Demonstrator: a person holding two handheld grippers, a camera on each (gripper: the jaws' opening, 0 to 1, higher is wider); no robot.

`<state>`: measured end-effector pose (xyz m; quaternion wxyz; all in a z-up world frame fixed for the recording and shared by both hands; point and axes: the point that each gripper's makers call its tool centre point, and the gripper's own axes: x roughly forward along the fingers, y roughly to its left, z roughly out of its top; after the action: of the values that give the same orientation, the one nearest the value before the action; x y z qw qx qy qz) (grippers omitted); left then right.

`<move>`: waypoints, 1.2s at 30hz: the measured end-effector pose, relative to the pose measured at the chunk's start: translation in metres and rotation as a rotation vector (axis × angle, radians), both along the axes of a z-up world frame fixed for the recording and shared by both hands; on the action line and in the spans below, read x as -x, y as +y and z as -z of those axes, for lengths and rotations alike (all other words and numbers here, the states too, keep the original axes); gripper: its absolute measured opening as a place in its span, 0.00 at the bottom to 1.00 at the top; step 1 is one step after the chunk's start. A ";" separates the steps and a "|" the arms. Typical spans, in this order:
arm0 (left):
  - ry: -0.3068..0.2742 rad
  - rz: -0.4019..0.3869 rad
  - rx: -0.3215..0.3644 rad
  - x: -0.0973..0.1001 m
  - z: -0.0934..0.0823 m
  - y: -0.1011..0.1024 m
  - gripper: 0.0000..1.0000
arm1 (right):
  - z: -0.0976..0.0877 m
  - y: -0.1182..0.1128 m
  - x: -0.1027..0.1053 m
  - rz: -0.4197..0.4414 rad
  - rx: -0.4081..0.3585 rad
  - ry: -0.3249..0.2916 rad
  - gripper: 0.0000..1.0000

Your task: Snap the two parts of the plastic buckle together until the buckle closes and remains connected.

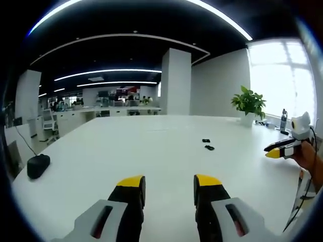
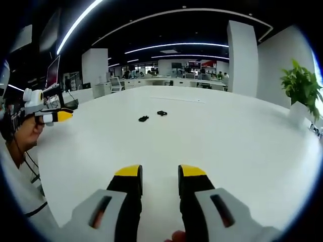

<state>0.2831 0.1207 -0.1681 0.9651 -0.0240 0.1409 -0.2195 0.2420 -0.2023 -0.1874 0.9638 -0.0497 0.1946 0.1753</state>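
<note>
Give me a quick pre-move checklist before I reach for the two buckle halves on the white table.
1. Both buckle parts in sight: ok, the nearer buckle part and the farther buckle part lie on the table.
2. Parts joined: not ok, a gap separates them.
3. Left gripper free: ok, open, nothing between the jaws.
4. Right gripper free: ok, open.
5. Path to the parts: ok, bare tabletop ahead.
6. Which part is plug or socket: cannot tell, too small.

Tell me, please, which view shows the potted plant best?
The left gripper view: the potted plant stands whole there, green leaves above a white pot at the table's far edge. In the right gripper view the potted plant sits by the rim, its pot partly cut off.
</note>
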 end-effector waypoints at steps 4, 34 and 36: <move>0.002 -0.004 0.002 0.000 0.000 0.001 0.38 | 0.000 0.000 0.000 0.000 0.001 -0.002 0.28; 0.000 0.023 -0.003 -0.010 -0.003 -0.003 0.38 | -0.005 0.002 -0.014 -0.018 0.061 -0.009 0.28; 0.000 0.027 -0.001 -0.011 -0.003 -0.004 0.38 | -0.005 0.002 -0.017 -0.021 0.067 -0.008 0.28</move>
<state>0.2942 0.1164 -0.1647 0.9619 -0.0217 0.1416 -0.2327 0.2590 -0.2001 -0.1821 0.9605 -0.0848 0.1961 0.1785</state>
